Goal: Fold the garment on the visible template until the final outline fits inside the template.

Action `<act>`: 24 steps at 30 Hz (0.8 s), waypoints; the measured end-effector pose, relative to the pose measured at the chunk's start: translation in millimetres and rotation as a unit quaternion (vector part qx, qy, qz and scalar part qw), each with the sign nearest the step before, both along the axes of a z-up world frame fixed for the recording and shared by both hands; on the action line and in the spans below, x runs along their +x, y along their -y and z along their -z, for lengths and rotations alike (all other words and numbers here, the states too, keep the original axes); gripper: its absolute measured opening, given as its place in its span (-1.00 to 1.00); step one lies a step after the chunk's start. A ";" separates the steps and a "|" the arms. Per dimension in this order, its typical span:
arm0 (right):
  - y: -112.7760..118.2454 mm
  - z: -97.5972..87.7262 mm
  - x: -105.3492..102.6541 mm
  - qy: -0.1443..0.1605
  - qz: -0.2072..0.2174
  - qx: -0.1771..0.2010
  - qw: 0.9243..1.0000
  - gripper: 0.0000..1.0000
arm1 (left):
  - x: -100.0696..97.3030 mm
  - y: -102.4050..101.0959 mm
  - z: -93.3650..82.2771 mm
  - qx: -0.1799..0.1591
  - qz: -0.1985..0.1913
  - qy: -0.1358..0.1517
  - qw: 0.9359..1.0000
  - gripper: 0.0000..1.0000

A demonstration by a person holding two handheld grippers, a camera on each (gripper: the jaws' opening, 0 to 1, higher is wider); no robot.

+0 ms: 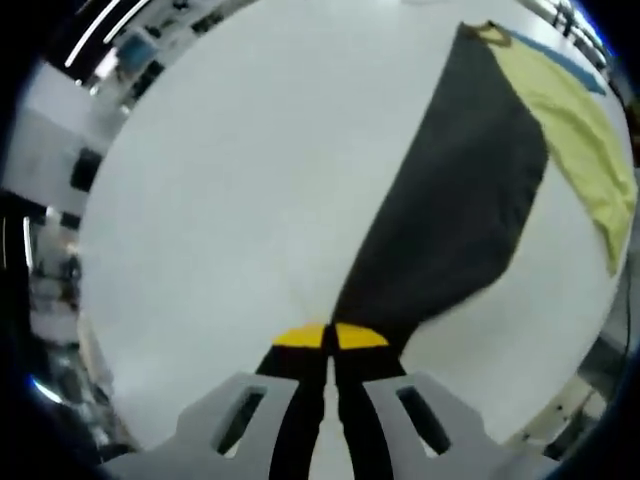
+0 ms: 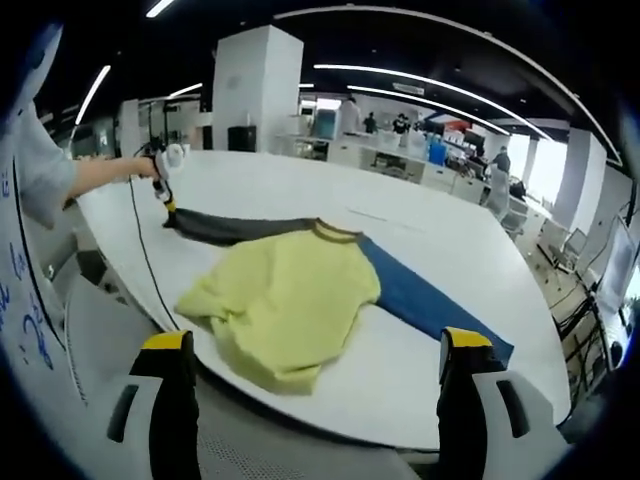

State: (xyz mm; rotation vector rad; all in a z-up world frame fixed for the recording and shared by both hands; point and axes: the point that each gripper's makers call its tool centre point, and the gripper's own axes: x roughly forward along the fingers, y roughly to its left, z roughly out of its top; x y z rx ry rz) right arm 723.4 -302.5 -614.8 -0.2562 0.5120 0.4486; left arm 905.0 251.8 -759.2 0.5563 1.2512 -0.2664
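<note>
Yellow-bodied, my garment (image 2: 290,300) lies spread on the white worktop (image 2: 420,250), its dark sleeve (image 1: 455,210) running away to my left gripper (image 1: 329,340), whose fingers are pinched on the cuff. My right gripper (image 2: 315,355) hangs wide and empty off the near edge, blue sleeve (image 2: 425,300) nearest.

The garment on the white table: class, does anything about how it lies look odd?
Yes. The garment is lopsided: its yellow body is bunched, while the left hand-held gripper pinches the dark sleeve stretched out; the blue sleeve trails opposite.
</note>
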 end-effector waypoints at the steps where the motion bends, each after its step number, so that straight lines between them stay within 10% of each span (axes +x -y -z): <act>1: -1.9 0.5 0.3 -0.002 0.000 0.000 1.000 1.00 | 1.3 -1.6 1.6 -0.001 0.000 0.001 1.000 -1.00; 24: 0.1 4.3 5.2 -0.005 0.006 -0.006 1.000 1.00 | 0.9 -7.7 14.3 0.011 0.004 -0.008 1.000 -1.00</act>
